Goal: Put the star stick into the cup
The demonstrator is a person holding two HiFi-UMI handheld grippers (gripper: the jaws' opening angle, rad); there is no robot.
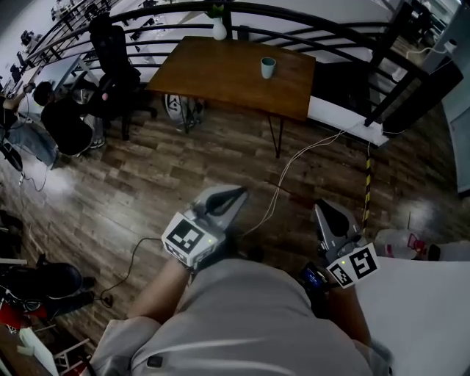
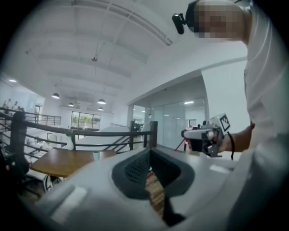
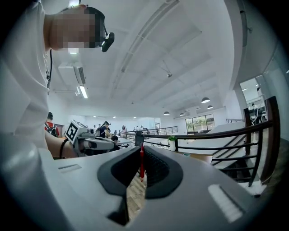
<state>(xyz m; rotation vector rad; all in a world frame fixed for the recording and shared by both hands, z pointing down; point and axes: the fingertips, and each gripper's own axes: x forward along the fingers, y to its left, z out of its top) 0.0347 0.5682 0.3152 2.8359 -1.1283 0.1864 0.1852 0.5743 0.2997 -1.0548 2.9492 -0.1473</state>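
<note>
The person stands on a dark wooden plank floor (image 1: 183,169) and holds both grippers low, close to the body. The right gripper (image 1: 321,208) has its jaws pinching a thin red star stick (image 3: 142,162). The stick stands upright between the dark ribbed pads, and only its straight shaft shows, so the star end cannot be made out. The left gripper (image 1: 236,194) has its jaws pressed together at the tips with nothing between them, and the floor planks show through the slot behind the pads. The two grippers are side by side, apart from each other, and both point away from the person.

The small pale green cup (image 1: 268,67) stands upright on the far right part of a brown wooden surface (image 1: 220,73), well apart from both grippers. A white vase with a green plant (image 1: 219,29) stands at the far edge of that surface, left of the cup. A black metal railing (image 1: 294,15) curves behind it. A thin white cable (image 1: 294,165) runs across the floor between the surface and the grippers.
</note>
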